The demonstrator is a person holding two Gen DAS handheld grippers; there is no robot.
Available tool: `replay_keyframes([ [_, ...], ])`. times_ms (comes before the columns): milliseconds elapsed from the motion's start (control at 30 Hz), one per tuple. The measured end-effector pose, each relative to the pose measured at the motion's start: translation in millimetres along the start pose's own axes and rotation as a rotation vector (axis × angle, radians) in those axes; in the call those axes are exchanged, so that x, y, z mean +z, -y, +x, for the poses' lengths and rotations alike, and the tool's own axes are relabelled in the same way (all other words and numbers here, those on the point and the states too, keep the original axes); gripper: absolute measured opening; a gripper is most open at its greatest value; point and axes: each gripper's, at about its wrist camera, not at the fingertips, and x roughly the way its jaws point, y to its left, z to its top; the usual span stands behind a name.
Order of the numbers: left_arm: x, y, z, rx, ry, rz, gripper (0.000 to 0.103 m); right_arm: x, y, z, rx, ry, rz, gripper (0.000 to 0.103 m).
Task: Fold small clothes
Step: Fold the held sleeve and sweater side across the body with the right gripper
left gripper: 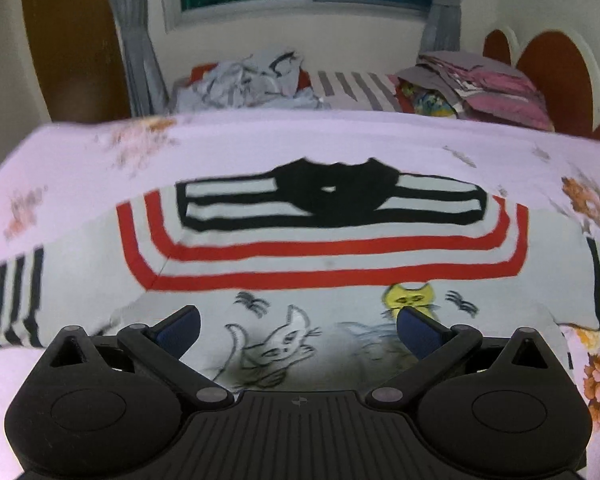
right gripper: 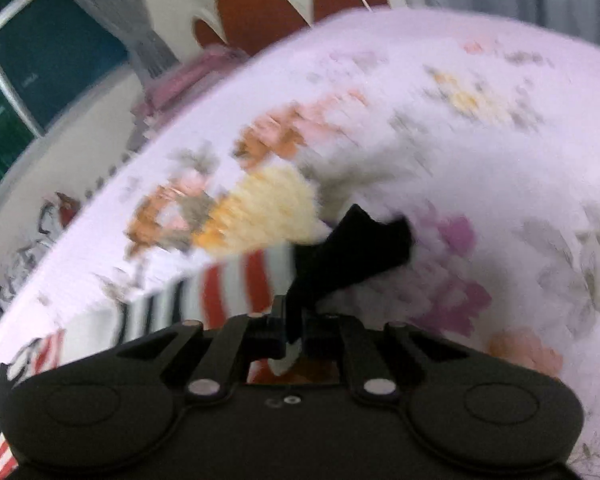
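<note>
Striped cotton shirt point(left gripper: 320, 248), floral bedsheet point(left gripper: 80, 152)

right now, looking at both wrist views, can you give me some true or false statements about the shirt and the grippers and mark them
1. The white striped cat-print shirt lies spread on the floral pink bedsheet. True.
2. The left gripper has its blue-padded fingers closed on the shirt. False: they stand wide apart above the cat drawings, gripping nothing.
3. The right gripper is shut on the shirt's black cuff. True.
4. The bed's far end is bare. False: a crumpled grey clothes pile and folded pink clothes lie there.
</note>
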Motion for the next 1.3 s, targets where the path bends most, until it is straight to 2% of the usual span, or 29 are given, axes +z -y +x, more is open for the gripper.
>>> replay_keyframes([
  [133,-3.2,-33.2,9.7,-0.033,-0.001,-0.059,0.103,-3.0,-34.6,-8.3,0.025,0.005,-0.089,0.007],
  [267,-9.1,-58.3,14.8,-0.038,0.002,-0.084,0.103,-16.7,-94.3,-19.1,0.126,-0.002,-0.211,0.007],
  [333,-11.9,-69.6,17.6,-0.035,-0.002,-0.073,0.103,-30.1,-127.5,-22.9,0.201,-0.015,-0.249,0.007],
  [467,-15.9,-90.8,18.8,-0.012,-0.002,-0.063,0.103,-65.6,-188.4,-22.5,0.292,-0.071,-0.316,0.007],
  [633,-18.7,-118.4,18.3,0.014,0.008,-0.089,0.103,-112.5,-243.4,-24.8,0.358,-0.136,-0.406,0.007],
  [767,-21.3,-138.8,20.2,-0.009,0.017,-0.129,0.103,-146.2,-277.1,-35.5,0.393,-0.168,-0.484,0.007],
  [900,-22.6,-142.4,19.5,0.010,0.029,-0.124,0.103,-173.5,-301.2,-34.2,0.425,-0.220,-0.568,0.007],
  [1000,-22.4,-137.3,19.5,-0.009,0.029,-0.114,0.103,-191.7,-307.6,-19.3,0.422,-0.299,-0.593,0.008],
  [1033,-21.9,-134.5,19.9,-0.018,0.026,-0.113,0.103,-195.6,-307.6,-17.7,0.431,-0.300,-0.602,0.009],
  [1100,-20.9,-127.5,20.8,-0.036,0.023,-0.110,0.103,-194.3,-306.9,-24.8,0.452,-0.296,-0.590,0.017],
  [1167,-18.6,-117.4,23.5,-0.055,0.022,-0.104,0.103,-184.1,-301.3,-34.6,0.461,-0.247,-0.545,0.030],
  [1267,-13.5,-95.0,30.9,-0.099,0.010,-0.089,0.103,-170.8,-285.1,-48.8,0.484,-0.204,-0.498,0.042],
  [1300,-11.4,-85.6,33.6,-0.121,0.010,-0.082,0.103,-165.4,-280.0,-52.1,0.486,-0.183,-0.493,0.041],
])
